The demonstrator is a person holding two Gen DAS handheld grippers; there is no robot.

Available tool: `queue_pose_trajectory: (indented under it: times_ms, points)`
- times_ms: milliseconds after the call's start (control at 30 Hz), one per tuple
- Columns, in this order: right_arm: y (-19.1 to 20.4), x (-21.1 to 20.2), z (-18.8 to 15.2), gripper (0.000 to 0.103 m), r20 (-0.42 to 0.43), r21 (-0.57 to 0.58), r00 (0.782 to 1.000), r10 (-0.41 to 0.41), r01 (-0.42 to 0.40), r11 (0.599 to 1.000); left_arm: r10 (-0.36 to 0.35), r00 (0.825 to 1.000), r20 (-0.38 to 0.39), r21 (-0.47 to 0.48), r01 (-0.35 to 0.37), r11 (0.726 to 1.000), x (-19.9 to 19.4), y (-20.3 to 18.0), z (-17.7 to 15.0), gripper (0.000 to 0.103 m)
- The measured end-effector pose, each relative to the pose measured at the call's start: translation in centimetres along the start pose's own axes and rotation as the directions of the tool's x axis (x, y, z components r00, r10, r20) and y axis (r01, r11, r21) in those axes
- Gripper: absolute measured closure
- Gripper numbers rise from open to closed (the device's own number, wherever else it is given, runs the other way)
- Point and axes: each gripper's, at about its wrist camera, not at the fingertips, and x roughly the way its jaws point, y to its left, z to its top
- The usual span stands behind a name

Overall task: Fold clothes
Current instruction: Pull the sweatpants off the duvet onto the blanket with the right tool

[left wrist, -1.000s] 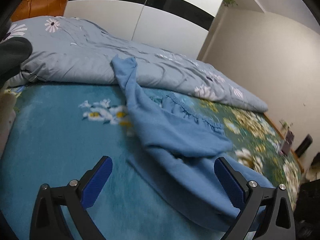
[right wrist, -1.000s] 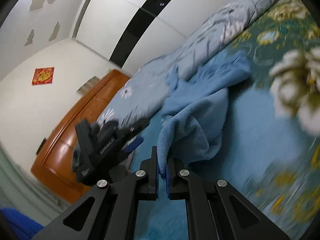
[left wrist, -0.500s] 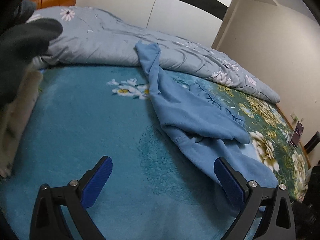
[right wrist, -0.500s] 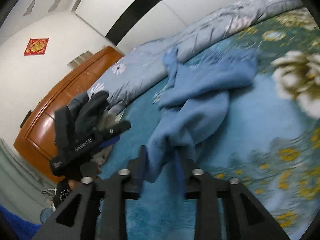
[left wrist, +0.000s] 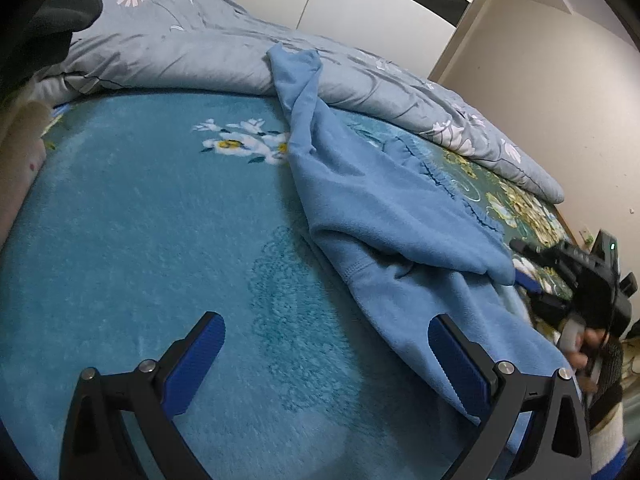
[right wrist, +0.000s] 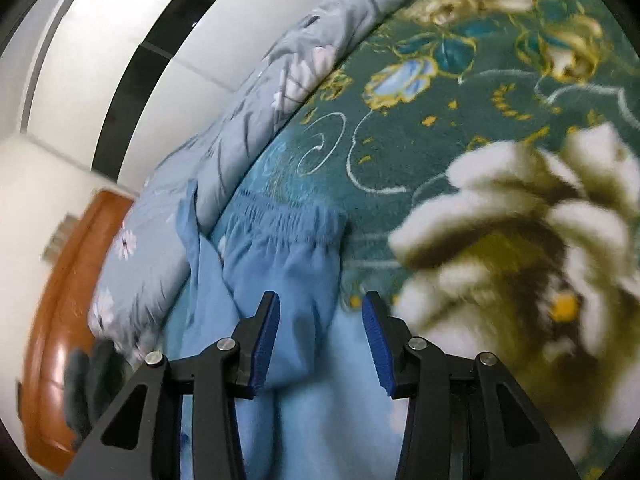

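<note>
A light blue fleece garment (left wrist: pixel 384 216) lies crumpled on the teal flowered blanket (left wrist: pixel 140 220), one end draped up on the grey duvet (left wrist: pixel 200 52). My left gripper (left wrist: pixel 324 356) is open and empty, low over the blanket, its right finger next to the garment's near edge. In the left wrist view the right gripper (left wrist: pixel 576 280) shows at the garment's far right edge. In the right wrist view my right gripper (right wrist: pixel 320 320) is open over the garment (right wrist: pixel 296 272), whose gathered waistband (right wrist: pixel 280 216) lies ahead.
The rolled grey flowered duvet (right wrist: pixel 240 128) runs along the far side of the bed. An orange wooden headboard (right wrist: pixel 52 300) stands at the left. White and black wardrobe doors (left wrist: pixel 360 4) stand behind the bed. A dark gloved hand (left wrist: pixel 52 24) shows at top left.
My right gripper has opened and let go of the blue garment, which now lies on the blanket. The right view has swung toward the waistband. The left gripper stayed open and shifted slightly.
</note>
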Motion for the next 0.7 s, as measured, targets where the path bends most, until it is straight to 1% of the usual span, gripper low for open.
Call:
queue_pose_trajectory:
  times_ms: [100, 133, 167, 200, 233, 267, 367, 433, 533, 600, 700]
  points:
    - [0.7, 1.1, 0.6, 0.059, -0.014, 0.011, 1.0, 0.009, -0.009, 1.0, -0.001, 1.0, -0.008, -0.006, 0.001, 1.0, 0.2, 0.1, 0.0, 0.0]
    - [0.9, 1.7, 0.6, 0.062, -0.028, 0.014, 1.0, 0.01, -0.01, 1.0, -0.002, 1.0, -0.011, -0.009, 0.002, 1.0, 0.3, 0.2, 0.0, 0.0]
    - [1.1, 2.1, 0.5, 0.072, -0.038, 0.017, 0.999, 0.002, -0.001, 1.0, -0.004, 1.0, -0.013, -0.01, 0.004, 1.0, 0.3, 0.2, 0.0, 0.0]
    - [1.3, 2.6, 0.4, 0.087, -0.047, 0.02, 0.999, -0.009, 0.01, 1.0, -0.006, 1.0, -0.012, -0.007, 0.006, 1.0, 0.1, 0.1, 0.0, 0.0]
    - [1.2, 2.6, 0.1, 0.095, -0.06, 0.03, 0.998, -0.002, 0.004, 1.0, -0.005, 1.0, -0.008, -0.003, 0.005, 1.0, -0.1, 0.1, -0.1, 0.0]
    - [1.2, 2.3, 0.1, 0.098, -0.057, 0.039, 0.998, 0.024, -0.022, 0.999, -0.004, 1.0, -0.005, -0.002, 0.004, 1.0, -0.3, 0.1, -0.1, 0.0]
    - [1.2, 1.2, -0.1, 0.1, -0.041, 0.066, 0.993, 0.111, -0.108, 0.992, -0.004, 1.0, 0.003, -0.002, 0.004, 1.0, -0.8, 0.2, 0.0, 0.0]
    - [1.3, -1.2, 0.3, 0.1, 0.008, 0.062, 0.987, 0.159, -0.159, 0.985, -0.008, 1.0, 0.009, -0.005, 0.008, 1.0, -1.1, 0.2, 0.0, 0.0]
    - [0.9, -5.6, 1.3, 0.1, 0.098, 0.059, 0.969, 0.226, -0.232, 0.971, -0.015, 1.0, 0.017, 0.002, 0.015, 1.0, -1.5, -0.2, 0.1, 0.0]
    - [0.3, -8.4, 1.5, 0.1, 0.149, 0.039, 0.964, 0.22, -0.228, 0.973, -0.021, 1.0, 0.021, 0.01, 0.021, 1.0, -1.7, -0.6, 0.1, 0.0]
    - [-2.2, -12.6, 1.4, 0.1, 0.233, 0.048, 0.95, 0.208, -0.224, 0.973, -0.037, 0.999, 0.024, 0.021, 0.036, 0.999, -2.0, -0.9, 0.0, 0.0]
